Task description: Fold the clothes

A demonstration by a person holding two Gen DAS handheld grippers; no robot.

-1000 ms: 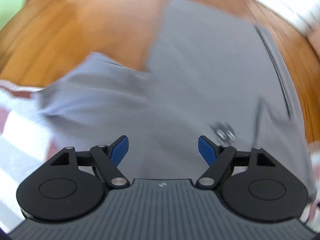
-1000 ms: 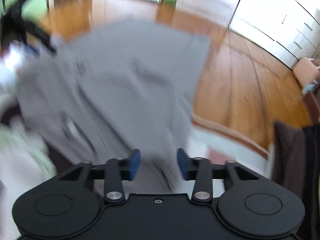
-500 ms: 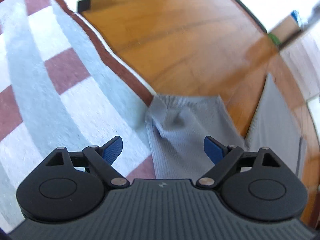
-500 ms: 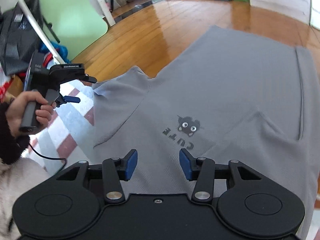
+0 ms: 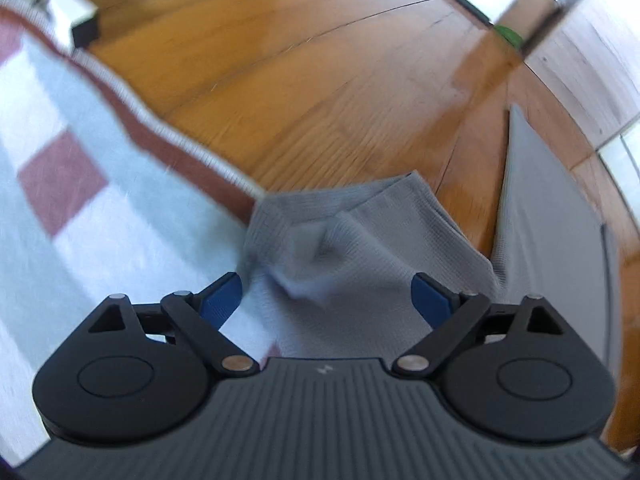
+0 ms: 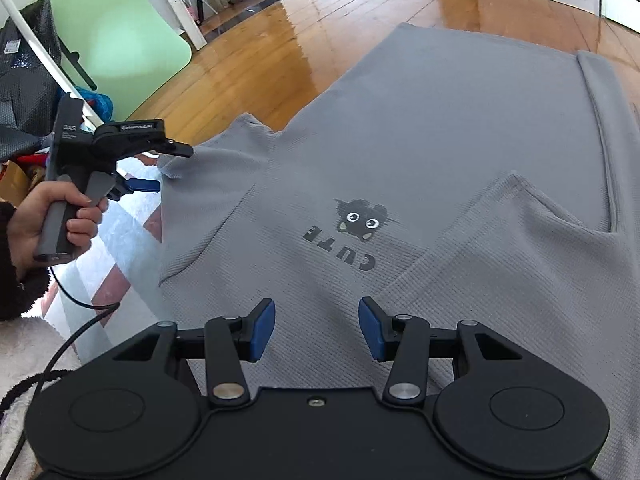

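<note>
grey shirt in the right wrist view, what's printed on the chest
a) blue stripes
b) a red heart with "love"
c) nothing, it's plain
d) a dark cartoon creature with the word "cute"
d: the grey shirt lies spread out with a dark cartoon creature with googly eyes and the black letters "cute" beside it, seen upside down from this camera.

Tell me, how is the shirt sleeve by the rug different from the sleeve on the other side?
The sleeve by the rug spreads outward, its end lying on the checked rug; the other sleeve is folded inward over the shirt's chest. The left gripper hovers at the first sleeve's end, jaws opening, nothing clamped; no gripper is at the folded one. Both are short, grey and part of the same T-shirt.
</note>
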